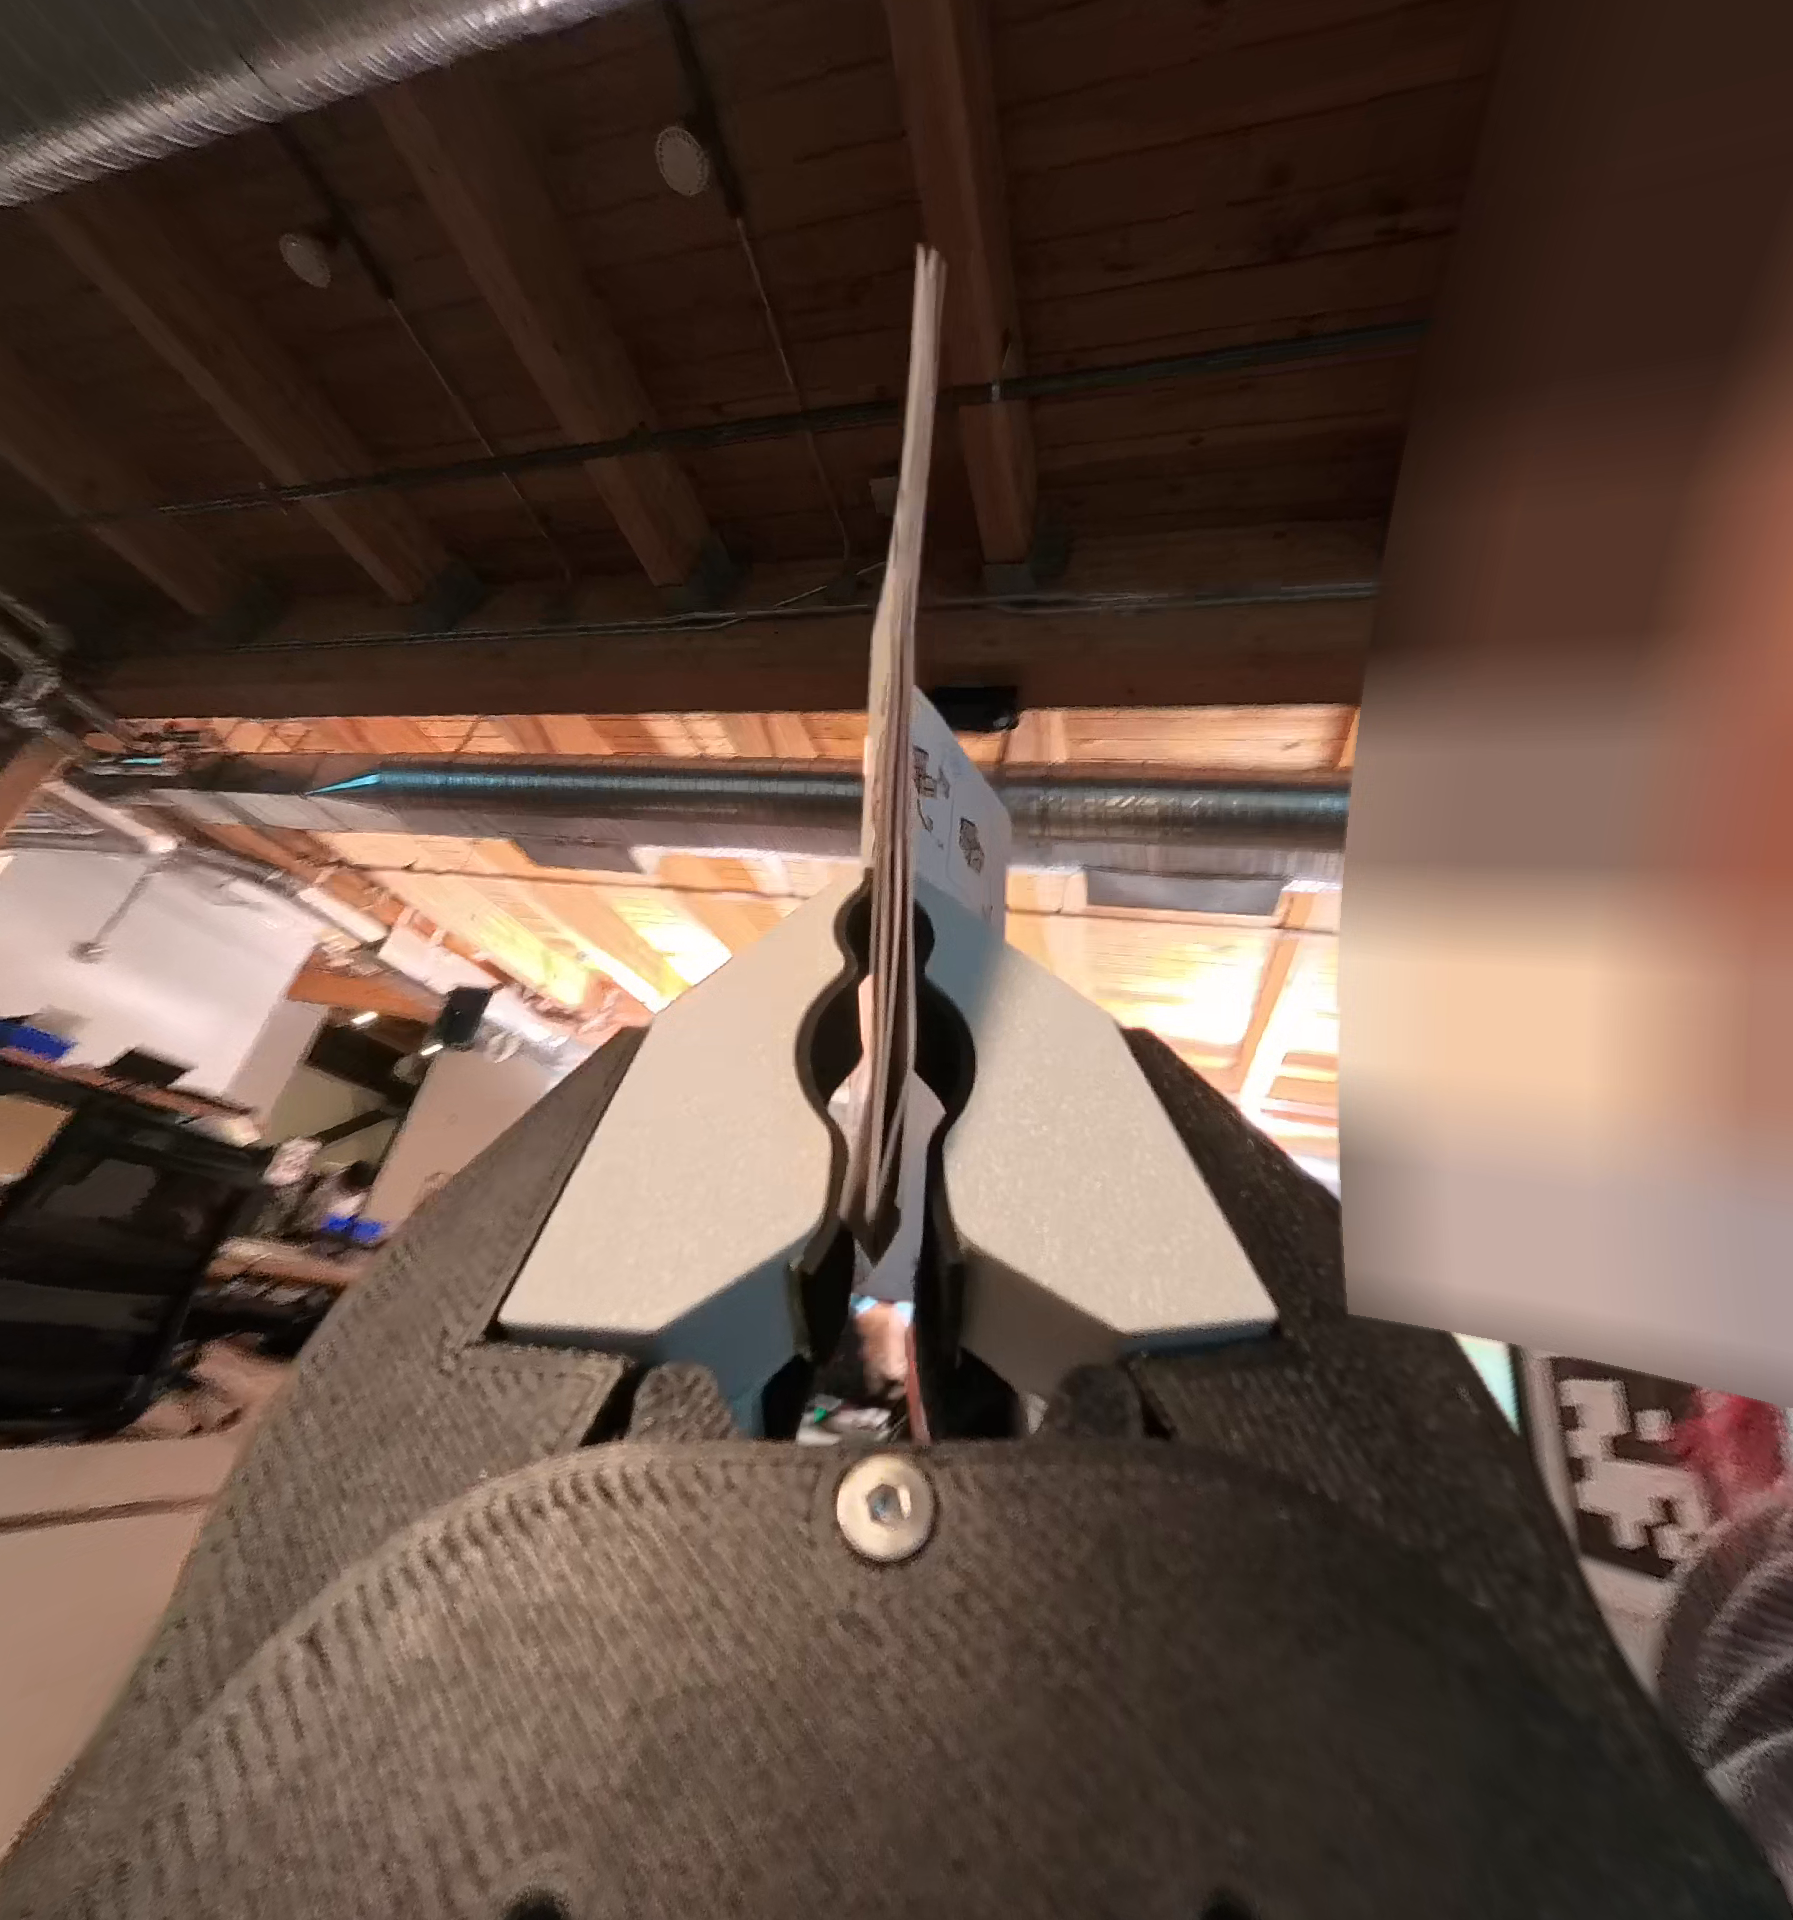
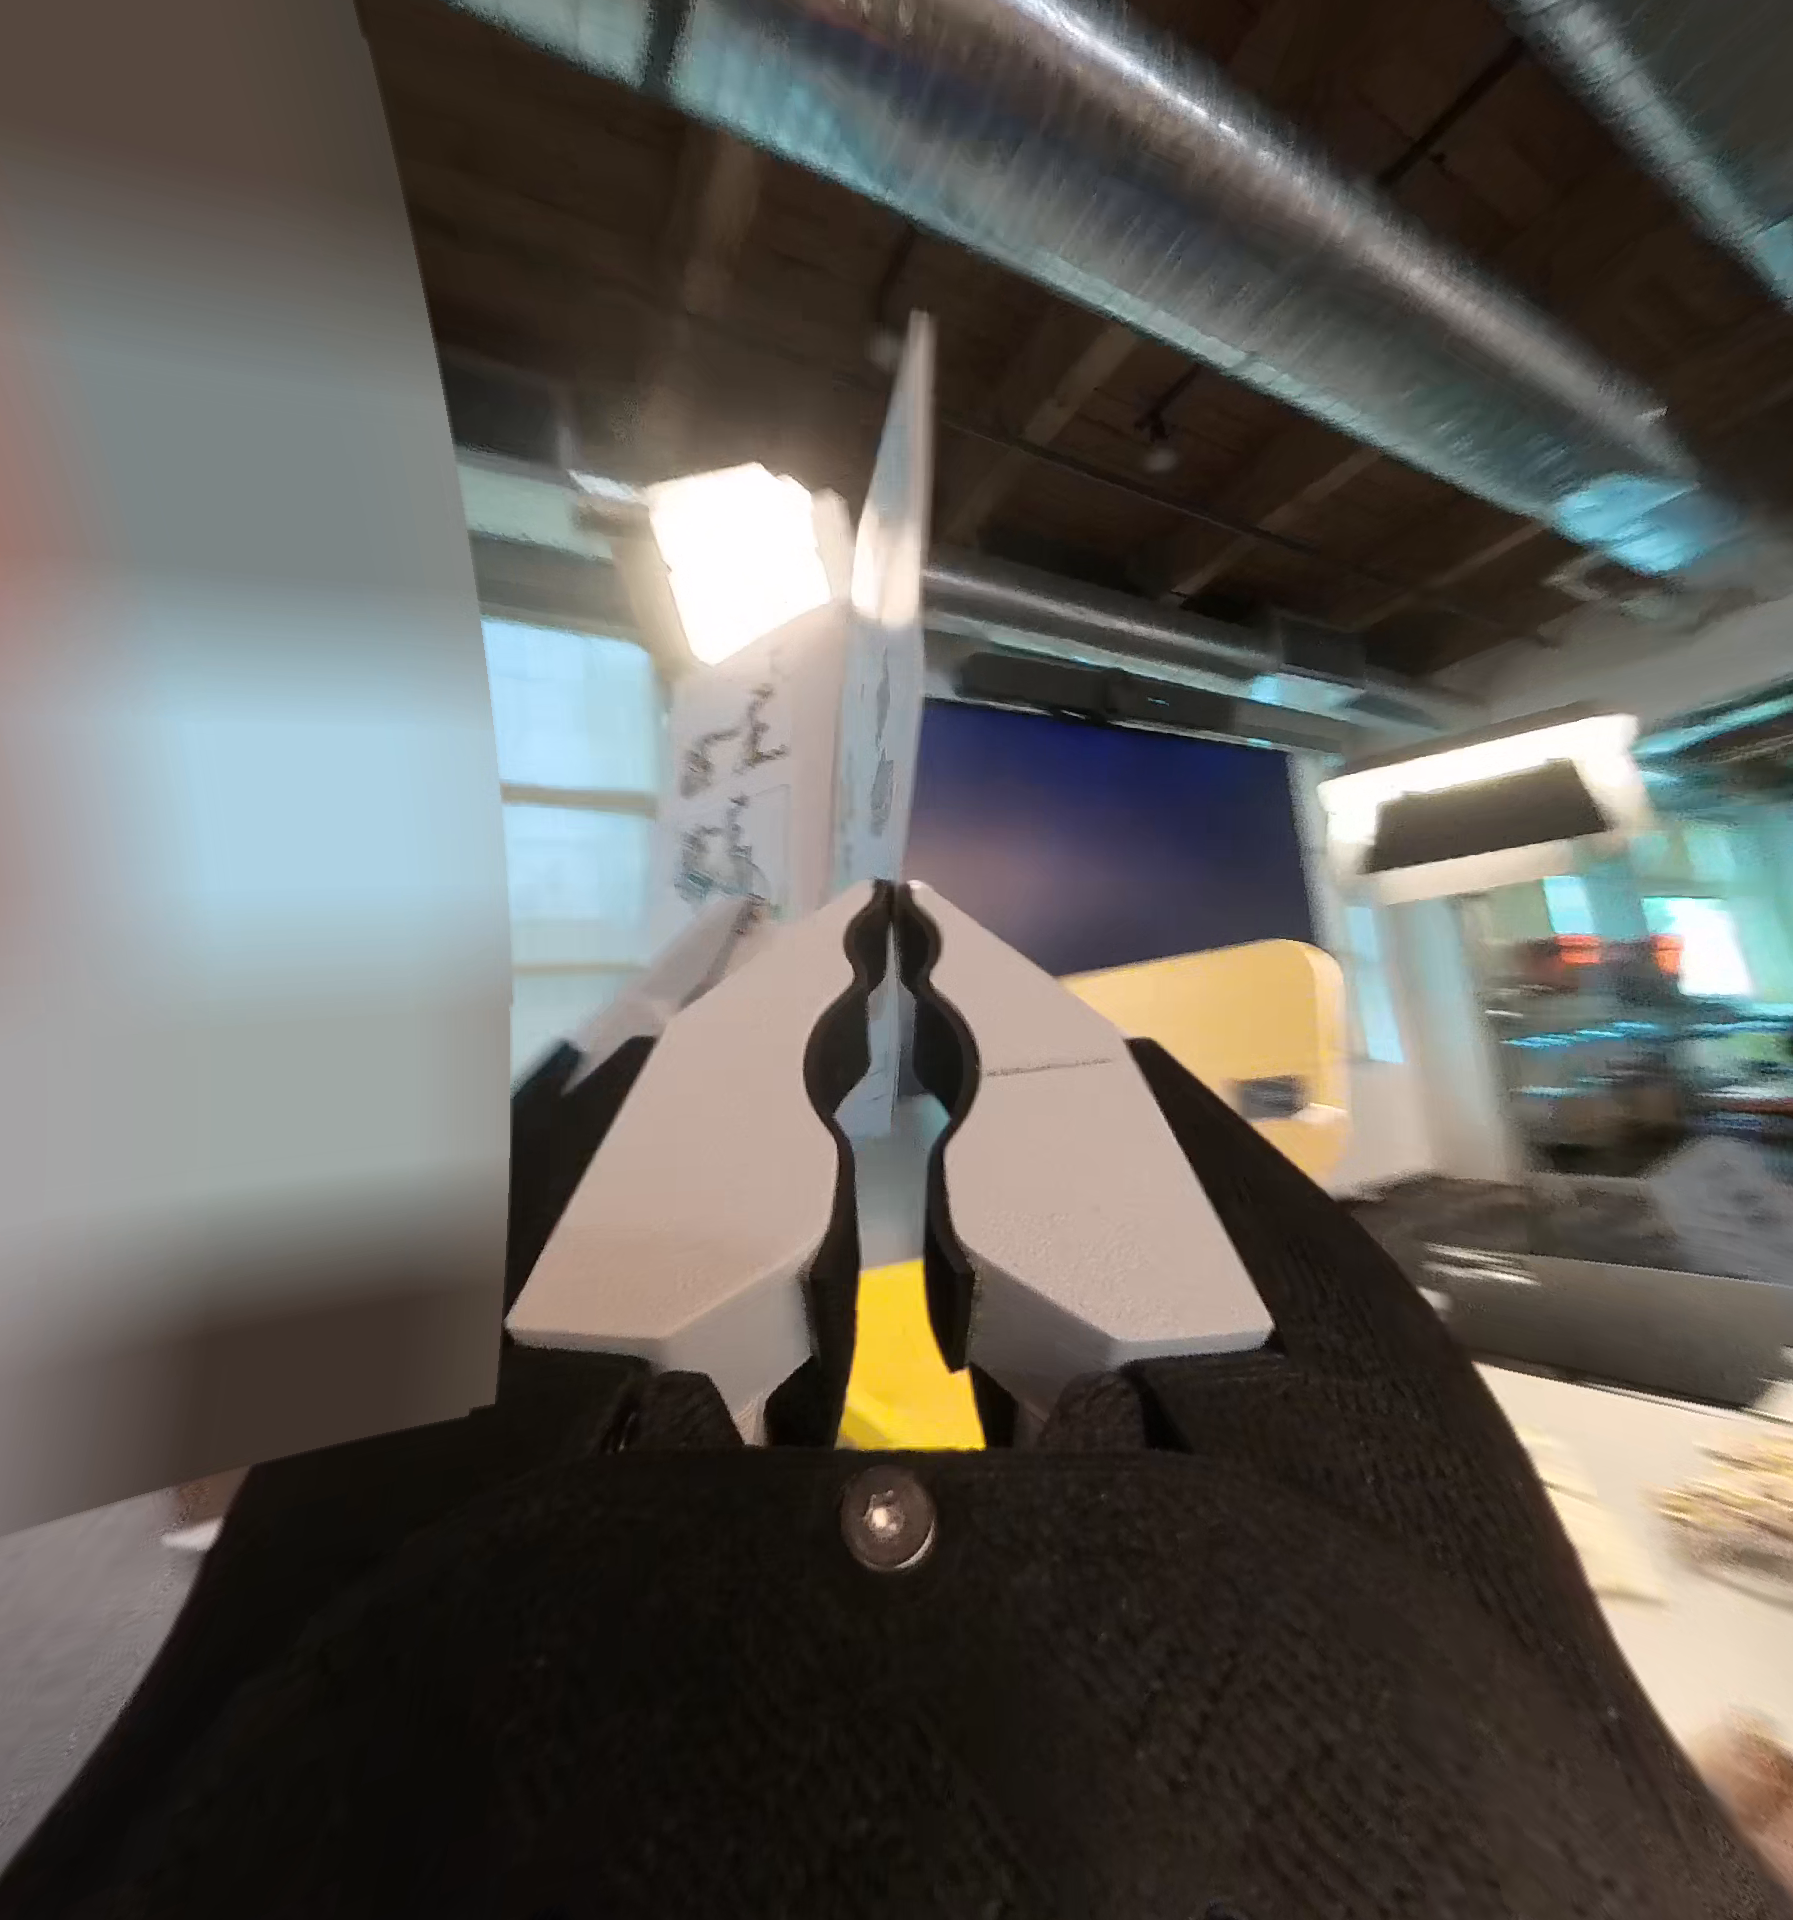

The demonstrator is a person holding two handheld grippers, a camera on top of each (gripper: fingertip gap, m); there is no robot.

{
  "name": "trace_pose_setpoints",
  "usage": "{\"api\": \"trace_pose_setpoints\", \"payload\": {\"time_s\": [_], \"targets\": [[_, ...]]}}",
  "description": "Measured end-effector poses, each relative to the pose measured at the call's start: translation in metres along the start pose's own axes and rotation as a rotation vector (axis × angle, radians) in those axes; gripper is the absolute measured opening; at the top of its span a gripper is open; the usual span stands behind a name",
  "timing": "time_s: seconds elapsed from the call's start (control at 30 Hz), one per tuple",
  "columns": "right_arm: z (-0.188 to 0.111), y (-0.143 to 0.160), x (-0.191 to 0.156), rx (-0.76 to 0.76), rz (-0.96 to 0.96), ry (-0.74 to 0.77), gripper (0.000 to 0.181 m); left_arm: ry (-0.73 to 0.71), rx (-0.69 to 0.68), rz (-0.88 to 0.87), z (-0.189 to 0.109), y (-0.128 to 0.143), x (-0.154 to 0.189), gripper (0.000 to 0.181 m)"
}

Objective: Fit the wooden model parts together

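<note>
Both grippers point up toward the ceiling and hold a white printed booklet between them. My left gripper (image 1: 892,894) is shut on the booklet's stacked pages (image 1: 918,520), seen edge-on and standing upright. My right gripper (image 2: 892,894) is shut on a single page (image 2: 887,644) of the booklet. A second page with printed drawings (image 2: 736,779) fans out to its left. The left gripper's pale fingers (image 2: 663,966) show just behind that page. Blurred pale pieces (image 2: 1765,1507) lie on a white table at lower right; I cannot tell what they are.
Overhead are wooden beams (image 1: 518,343) and silver ducts (image 2: 1287,239). A blue screen (image 2: 1100,821) and a yellow partition (image 2: 1204,1029) stand ahead of the right gripper. A black-and-white patterned patch (image 1: 1619,1455) and a striped sleeve (image 1: 1785,1683) are at the left view's lower right. Tip to tip, the grippers are about 10 centimetres apart.
</note>
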State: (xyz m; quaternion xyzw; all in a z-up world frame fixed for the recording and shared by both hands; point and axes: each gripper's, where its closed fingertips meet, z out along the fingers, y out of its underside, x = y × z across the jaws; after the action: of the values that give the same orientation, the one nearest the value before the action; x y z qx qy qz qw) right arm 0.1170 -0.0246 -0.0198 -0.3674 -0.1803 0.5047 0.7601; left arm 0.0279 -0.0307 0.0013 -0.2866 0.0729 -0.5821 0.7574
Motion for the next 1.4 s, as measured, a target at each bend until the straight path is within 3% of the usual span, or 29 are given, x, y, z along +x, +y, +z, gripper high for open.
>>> {"api": "trace_pose_setpoints", "payload": {"time_s": [0.17, 0.33, 0.4, 0.47, 0.57, 0.63, 0.77, 0.87, 0.97, 1.03, 1.1, 1.17, 1.23, 1.3, 1.4], "targets": [[0.002, 0.003, 0.011, -0.104, -0.064, -0.014, 0.04, -0.052, -0.066, 0.03, -0.002, 0.014, -0.017, 0.0], [0.001, 0.027, 0.014, -0.293, 0.027, -0.156, 0.012, -0.093, -0.163, 0.03, -0.006, 0.039, -0.04, 0.0], [0.0, 0.034, 0.03, -0.313, 0.043, -0.127, 0.0, -0.118, -0.193, 0.011, -0.01, 0.046, -0.055, 0.0], [-0.002, 0.043, 0.061, -0.338, 0.059, -0.034, 0.0, -0.173, -0.264, -0.029, -0.015, 0.062, -0.078, 0.0], [-0.014, 0.051, 0.131, -0.365, 0.09, 0.176, 0.0, -0.297, -0.37, -0.032, -0.033, 0.081, -0.118, 0.036], [-0.037, 0.06, 0.193, -0.411, 0.103, 0.361, 0.0, -0.365, -0.403, -0.028, -0.05, 0.081, -0.141, 0.05], [-0.091, 0.081, 0.288, -0.485, 0.351, 0.581, 0.0, -0.476, -0.415, 0.042, -0.081, 0.054, -0.174, 0.052], [-0.138, 0.099, 0.348, -0.597, 0.38, 0.757, 0.0, -0.552, -0.413, 0.15, -0.102, 0.024, -0.188, 0.051], [-0.172, 0.111, 0.385, -0.685, 0.368, 0.871, 0.0, -0.606, -0.408, 0.255, -0.119, 0.0, -0.194, 0.05], [-0.186, 0.117, 0.395, -0.776, 0.302, 0.92, 0.005, -0.637, -0.443, 0.309, -0.131, -0.005, -0.198, 0.049], [-0.197, 0.118, 0.398, -0.892, 0.145, 0.97, 0.036, -0.659, -0.505, 0.345, -0.142, -0.003, -0.202, 0.049], [-0.201, 0.107, 0.396, -0.983, -0.116, 1.018, 0.057, -0.669, -0.585, 0.374, -0.154, 0.002, -0.205, 0.05], [-0.187, 0.096, 0.382, -1.003, -0.369, 0.99, 0.06, -0.675, -0.681, 0.403, -0.167, 0.01, -0.209, 0.049], [-0.147, 0.107, 0.351, -0.969, -0.506, 0.791, 0.055, -0.673, -0.787, 0.411, -0.182, 0.02, -0.215, 0.048], [-0.089, 0.167, 0.277, -1.009, -0.501, 0.302, 0.04, -0.627, -0.957, 0.346, -0.2, 0.046, -0.22, 0.048]]}}
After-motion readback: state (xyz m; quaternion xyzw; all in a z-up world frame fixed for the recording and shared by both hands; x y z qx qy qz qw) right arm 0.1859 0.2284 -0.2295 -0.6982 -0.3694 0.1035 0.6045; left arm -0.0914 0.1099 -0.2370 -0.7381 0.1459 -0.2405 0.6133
